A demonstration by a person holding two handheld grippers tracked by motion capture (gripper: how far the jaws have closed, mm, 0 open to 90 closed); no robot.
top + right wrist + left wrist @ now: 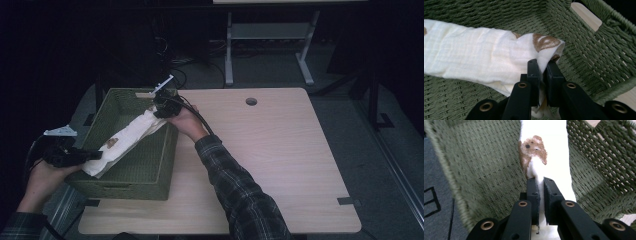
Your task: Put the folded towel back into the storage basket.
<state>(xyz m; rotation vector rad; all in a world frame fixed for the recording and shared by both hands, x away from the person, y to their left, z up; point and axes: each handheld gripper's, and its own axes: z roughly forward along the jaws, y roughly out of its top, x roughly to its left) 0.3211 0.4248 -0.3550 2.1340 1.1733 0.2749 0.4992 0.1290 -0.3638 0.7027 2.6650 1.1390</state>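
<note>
A folded white cloth (127,137) with brown animal prints stretches diagonally over a green woven basket (157,172). My left gripper (92,156) is shut on the cloth's near end, at the basket's left rim. In the left gripper view its jaws (540,182) pinch the white cloth (554,157) just below a brown print. My right gripper (160,110) is shut on the cloth's far end, over the basket's far right corner. The right gripper view has the pads (541,65) clamped on a folded cloth corner (486,57), with the basket's woven wall (586,42) behind.
The basket stands on the left part of a light wooden table (270,150), which has a round hole (251,101) near its far edge. A white desk frame (270,35) stands on the floor beyond. The table's right half lies bare.
</note>
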